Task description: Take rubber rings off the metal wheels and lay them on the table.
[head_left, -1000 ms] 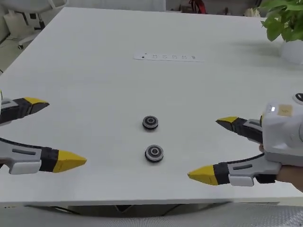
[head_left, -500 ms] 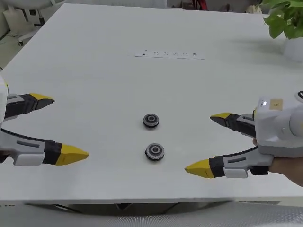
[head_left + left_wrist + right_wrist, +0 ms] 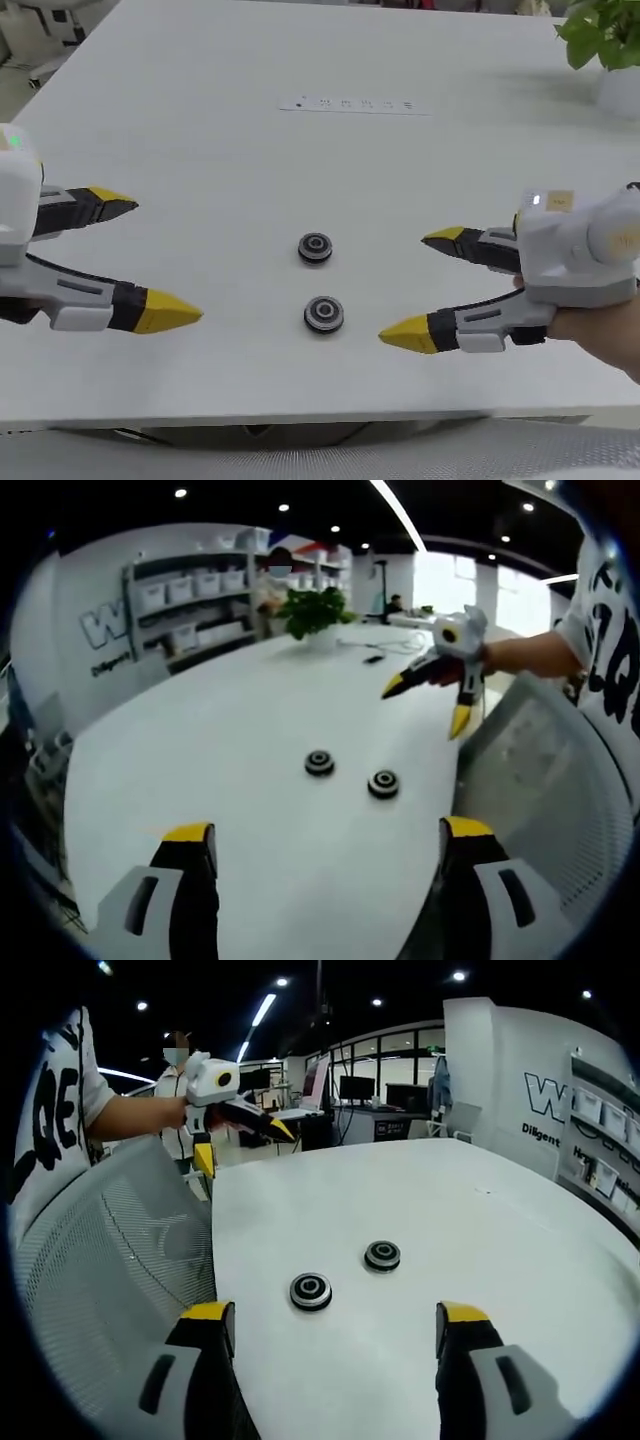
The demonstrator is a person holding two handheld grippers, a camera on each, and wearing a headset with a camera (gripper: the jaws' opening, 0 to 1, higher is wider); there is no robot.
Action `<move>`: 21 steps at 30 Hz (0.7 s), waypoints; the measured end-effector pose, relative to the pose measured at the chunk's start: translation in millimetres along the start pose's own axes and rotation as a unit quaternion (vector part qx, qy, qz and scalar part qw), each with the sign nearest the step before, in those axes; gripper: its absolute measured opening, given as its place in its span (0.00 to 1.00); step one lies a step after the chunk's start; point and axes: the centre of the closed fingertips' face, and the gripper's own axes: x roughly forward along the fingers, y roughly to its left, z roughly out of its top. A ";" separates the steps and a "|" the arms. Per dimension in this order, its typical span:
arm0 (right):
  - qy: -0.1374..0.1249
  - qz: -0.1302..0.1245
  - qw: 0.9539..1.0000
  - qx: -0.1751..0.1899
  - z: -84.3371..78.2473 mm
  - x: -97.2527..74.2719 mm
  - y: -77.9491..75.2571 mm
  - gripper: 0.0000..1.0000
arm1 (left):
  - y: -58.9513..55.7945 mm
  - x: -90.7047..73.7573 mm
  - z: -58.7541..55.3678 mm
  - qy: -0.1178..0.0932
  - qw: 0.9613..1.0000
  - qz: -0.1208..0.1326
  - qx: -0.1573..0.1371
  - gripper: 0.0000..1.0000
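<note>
- The wall (image 3: 545,1070) behind the bench carries a big letter "W" with a smaller line under it that begins "Diligent"; the rest of that line is too blurred to read.
- The person's white shirt (image 3: 55,1110) has large black letters, cut off at the edge and not readable as a word.
- A thin strip (image 3: 345,104) set in the table (image 3: 200,130) bears a row of small marks, too small to make out.
- Two metal wheels lie flat on the white table, well apart from the strip: the far wheel (image 3: 315,248) and, just beside it towards the person, the near wheel (image 3: 323,313).
- Each wheel is a small round disc with a pale grey metal hub in the middle and a dark rubber ring (image 3: 309,314) seated round its rim.
- The left gripper (image 3: 162,260) hovers to the left of the wheels, its yellow-tipped jaws spread wide and holding nothing.
- The right gripper (image 3: 403,288) hovers to their right, jaws likewise spread wide and empty, tips pointing at the wheels without touching them.
- A green plant (image 3: 595,40) stands at the far right corner of the table.
</note>
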 end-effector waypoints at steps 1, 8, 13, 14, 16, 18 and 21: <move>0.002 0.001 1.000 -0.002 -0.8 0.6 -0.4 0.78 | -0.5 1.8 -0.6 0.001 1.000 -0.002 -0.001 0.93; -0.004 0.013 1.000 0.002 0.8 6.4 -1.5 0.73 | -4.5 10.6 -1.2 0.003 1.000 -0.018 0.002 0.91; 0.007 0.023 1.000 -0.010 -0.6 14.0 -0.2 0.71 | -4.6 15.3 -2.6 0.011 1.000 -0.024 0.008 0.90; 0.007 0.025 1.000 -0.012 -0.8 15.1 -0.5 0.71 | -4.6 15.8 -2.7 0.011 1.000 -0.025 0.008 0.89; 0.009 0.029 0.999 -0.015 -0.9 17.4 -0.1 0.71 | -5.0 16.8 -2.4 0.010 1.000 -0.028 0.008 0.88; 0.010 0.033 0.999 -0.017 -1.5 19.8 0.3 0.71 | -5.1 18.8 -2.9 0.010 0.999 -0.030 0.005 0.87; 0.014 0.040 0.999 -0.022 -3.0 23.3 2.7 0.70 | -6.6 21.7 -4.3 0.015 0.999 -0.033 0.007 0.87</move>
